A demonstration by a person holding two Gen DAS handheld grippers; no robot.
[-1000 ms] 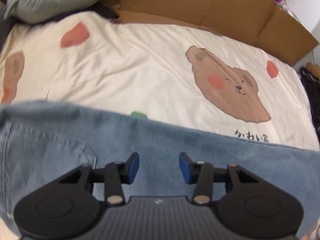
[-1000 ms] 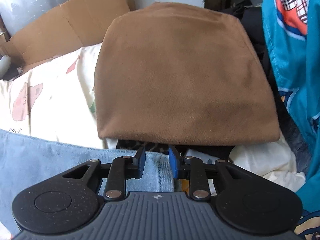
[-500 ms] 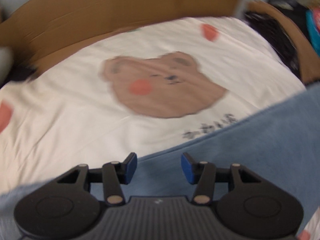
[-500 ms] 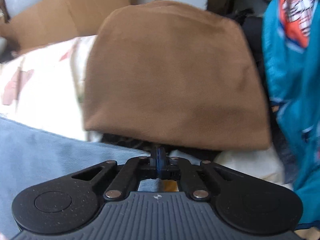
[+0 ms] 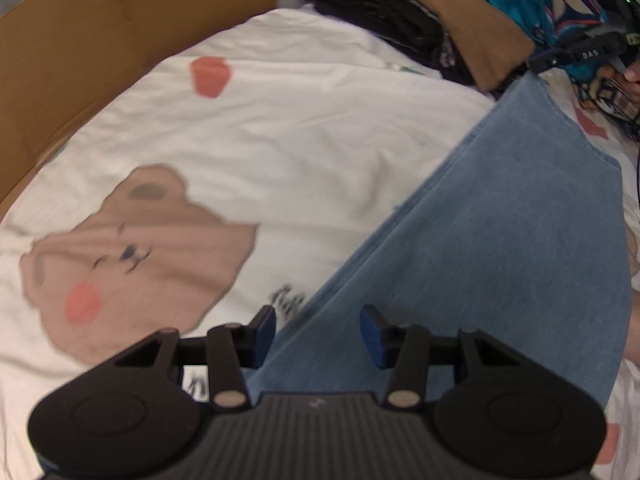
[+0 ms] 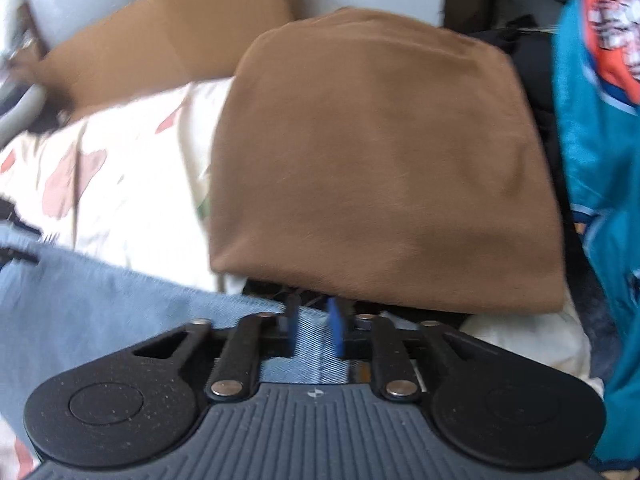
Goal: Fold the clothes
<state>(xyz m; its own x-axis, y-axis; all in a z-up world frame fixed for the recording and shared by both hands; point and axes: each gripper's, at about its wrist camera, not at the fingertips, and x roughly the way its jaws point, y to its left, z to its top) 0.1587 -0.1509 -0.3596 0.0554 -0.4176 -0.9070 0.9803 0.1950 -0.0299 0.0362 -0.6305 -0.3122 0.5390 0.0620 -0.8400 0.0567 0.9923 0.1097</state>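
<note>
Light blue jeans [image 5: 500,248] lie flat on a cream bedsheet with a bear print [image 5: 132,248], running from the left gripper away to the upper right. My left gripper [image 5: 318,330] is open and hovers over the near edge of the jeans, holding nothing. In the right wrist view the jeans [image 6: 100,300] lie at the lower left. My right gripper [image 6: 313,330] has its jaws a little apart, with the jeans' hem between the fingertips. A folded brown garment [image 6: 380,168] lies just beyond it.
Brown cardboard [image 5: 100,40] stands along the far side of the bed. Black folded clothes [image 5: 380,20] and the brown garment [image 5: 472,24] sit at the far right. A teal printed garment [image 6: 592,140] hangs at the right.
The left gripper has swung right, so the jeans now run along its view. The right gripper, shut half a second ago, has opened a little over the hem.
</note>
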